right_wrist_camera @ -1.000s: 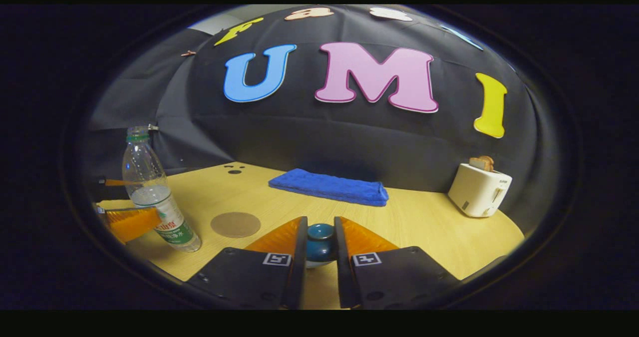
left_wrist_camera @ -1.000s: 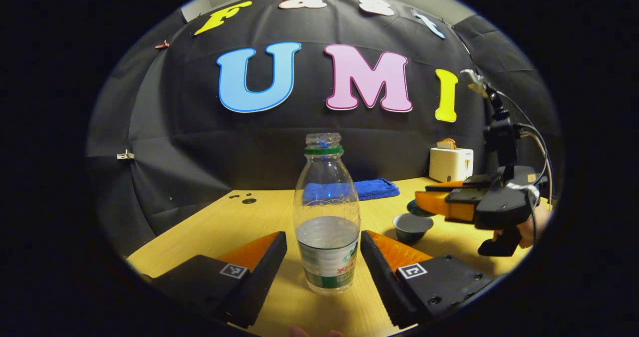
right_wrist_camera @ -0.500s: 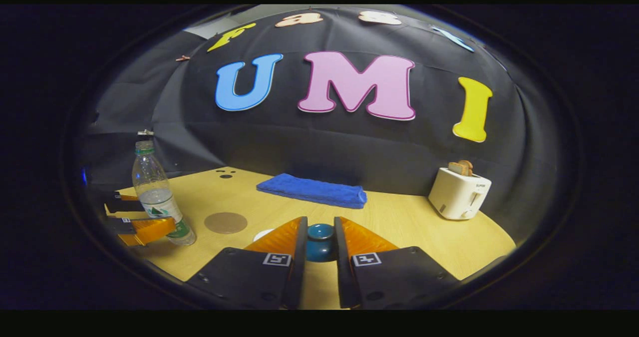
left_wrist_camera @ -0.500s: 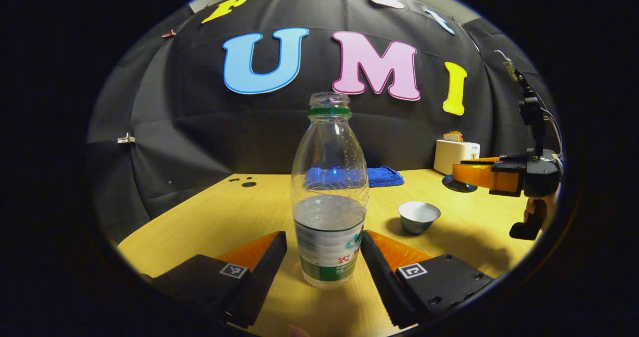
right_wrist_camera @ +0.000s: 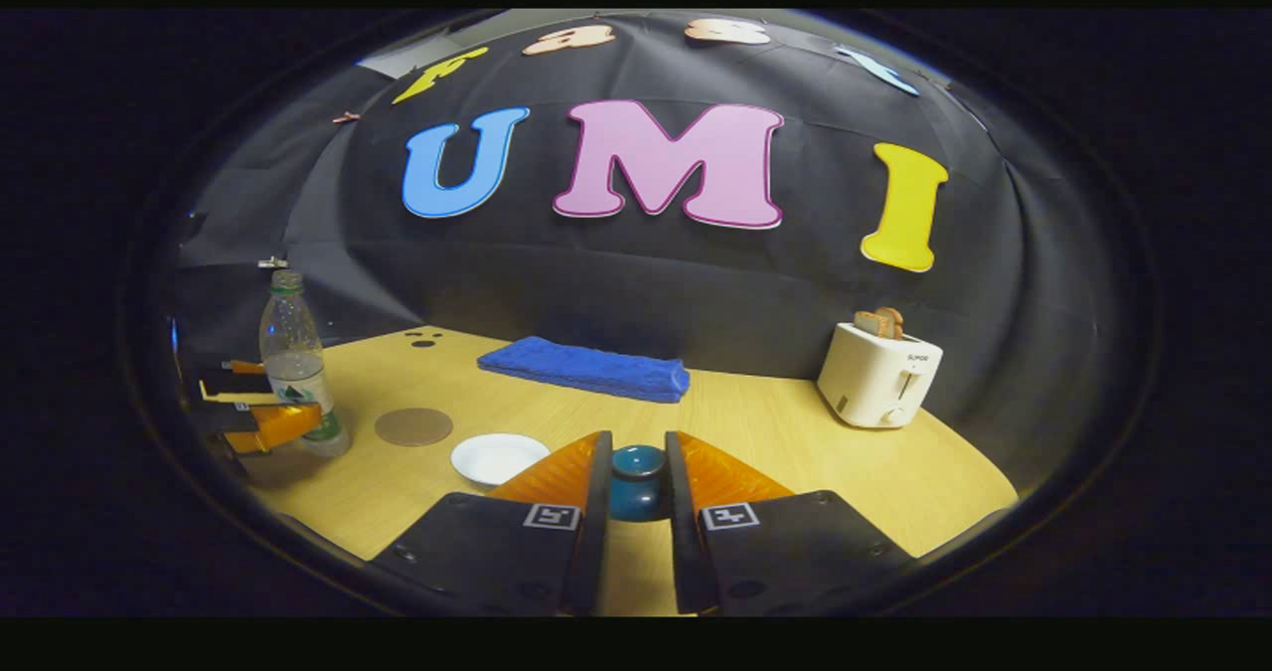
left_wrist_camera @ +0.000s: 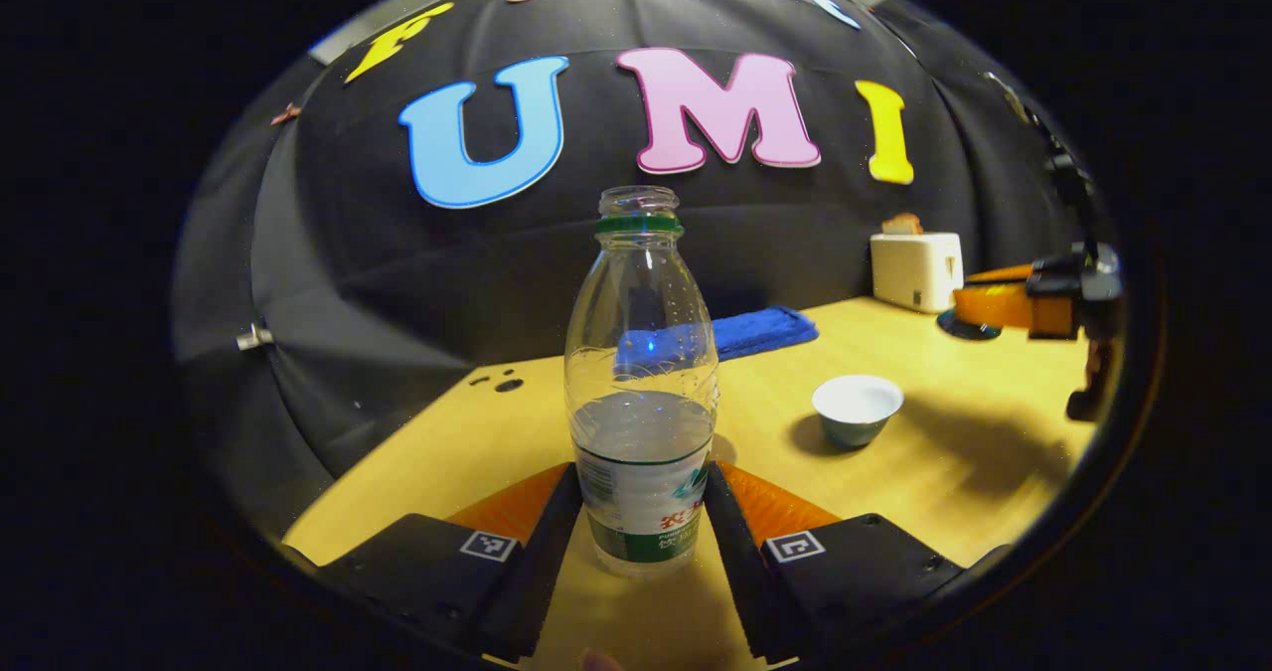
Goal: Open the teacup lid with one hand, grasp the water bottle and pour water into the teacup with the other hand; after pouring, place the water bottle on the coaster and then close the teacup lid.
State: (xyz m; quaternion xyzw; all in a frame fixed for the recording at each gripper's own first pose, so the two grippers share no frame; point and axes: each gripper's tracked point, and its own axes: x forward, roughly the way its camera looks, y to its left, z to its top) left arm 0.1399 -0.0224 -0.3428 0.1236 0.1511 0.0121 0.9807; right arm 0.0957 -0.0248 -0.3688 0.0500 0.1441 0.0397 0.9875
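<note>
A clear water bottle [left_wrist_camera: 641,393] with no cap, about a third full, stands upright between the fingers of my left gripper [left_wrist_camera: 641,487]. Both fingers press on its labelled lower part. To its right sits the uncovered teacup [left_wrist_camera: 857,408], white inside. My right gripper [right_wrist_camera: 637,444] is shut on the knob of the teal lid [right_wrist_camera: 637,482], held in the air to the right of the teacup [right_wrist_camera: 497,457]. The round brown coaster [right_wrist_camera: 413,425] lies between the teacup and the bottle [right_wrist_camera: 293,363]. In the left gripper view the right gripper [left_wrist_camera: 1004,303] shows at the far right.
A folded blue towel [right_wrist_camera: 586,368] lies along the back of the wooden table [right_wrist_camera: 795,452]. A white toaster [right_wrist_camera: 879,373] with toast stands at the back right. The black cloth wall closes off the table's far side.
My left gripper's fingers have closed in from both sides onto the bottle. My right gripper has carried the lid farther away from the teacup, which now shows uncovered in the right gripper view.
</note>
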